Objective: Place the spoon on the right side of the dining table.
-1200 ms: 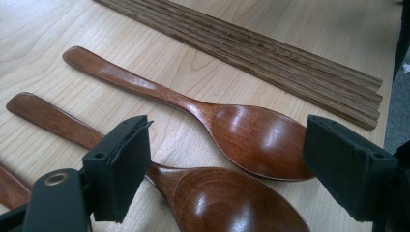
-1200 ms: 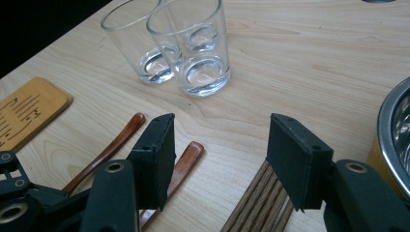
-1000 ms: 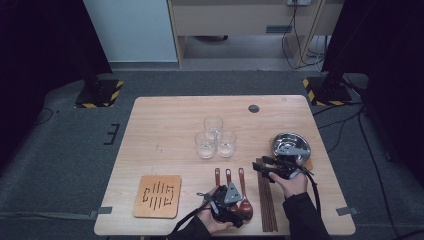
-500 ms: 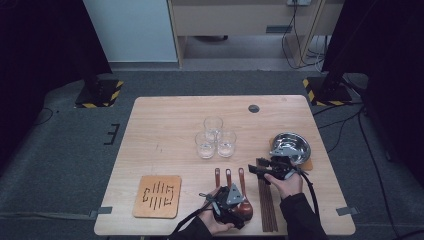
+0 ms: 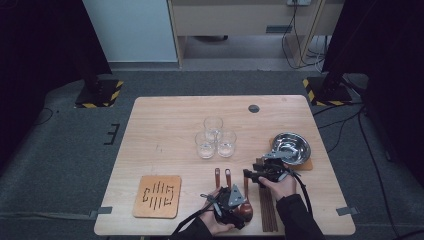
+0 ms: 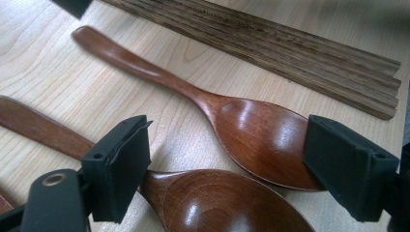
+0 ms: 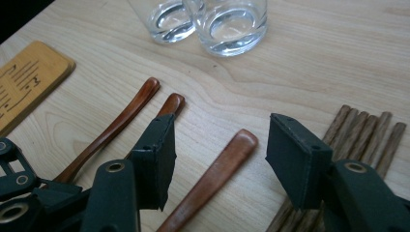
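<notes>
Three brown wooden spoons lie side by side near the table's front edge, handles pointing away from the person. My left gripper hovers low over their bowls. In the left gripper view my left gripper is open, the right-hand spoon's bowl lies between the pads, and a second bowl sits below. My right gripper is at the far end of the right-hand spoon. In the right gripper view my right gripper stands open astride that spoon's handle tip, with its pads clear of it.
A bundle of dark chopsticks lies right of the spoons. A steel bowl sits on a mat at the right edge. Three glasses stand mid-table. A slotted wooden coaster lies front left.
My right gripper has come left and down from beside the steel bowl to the right-hand spoon's handle end. The left gripper has stayed over the spoon bowls.
</notes>
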A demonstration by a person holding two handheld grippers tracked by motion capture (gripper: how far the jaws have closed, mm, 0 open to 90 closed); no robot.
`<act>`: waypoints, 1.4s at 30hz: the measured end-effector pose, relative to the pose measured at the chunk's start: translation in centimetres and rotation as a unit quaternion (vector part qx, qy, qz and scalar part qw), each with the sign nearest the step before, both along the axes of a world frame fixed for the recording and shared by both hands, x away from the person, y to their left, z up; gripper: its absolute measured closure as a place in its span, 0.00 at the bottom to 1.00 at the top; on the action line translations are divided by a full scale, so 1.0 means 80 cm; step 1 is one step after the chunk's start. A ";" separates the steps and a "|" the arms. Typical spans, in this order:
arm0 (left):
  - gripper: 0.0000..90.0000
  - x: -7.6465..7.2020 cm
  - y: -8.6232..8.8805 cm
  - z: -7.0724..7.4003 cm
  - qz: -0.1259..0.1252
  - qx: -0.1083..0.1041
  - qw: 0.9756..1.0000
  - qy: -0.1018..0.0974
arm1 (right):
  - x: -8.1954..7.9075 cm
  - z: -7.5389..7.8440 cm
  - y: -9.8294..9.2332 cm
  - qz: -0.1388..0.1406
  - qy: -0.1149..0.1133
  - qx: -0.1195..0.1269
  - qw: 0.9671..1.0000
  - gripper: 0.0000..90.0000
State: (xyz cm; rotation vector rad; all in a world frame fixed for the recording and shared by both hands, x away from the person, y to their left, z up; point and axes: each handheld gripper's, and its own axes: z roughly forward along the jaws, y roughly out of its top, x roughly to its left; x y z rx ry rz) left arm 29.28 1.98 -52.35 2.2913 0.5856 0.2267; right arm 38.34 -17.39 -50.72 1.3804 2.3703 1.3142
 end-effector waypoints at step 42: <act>0.20 -0.003 0.002 -0.007 0.009 -0.003 1.000 -0.009 | 0.000 -0.012 0.007 0.025 0.056 0.051 0.997 0.75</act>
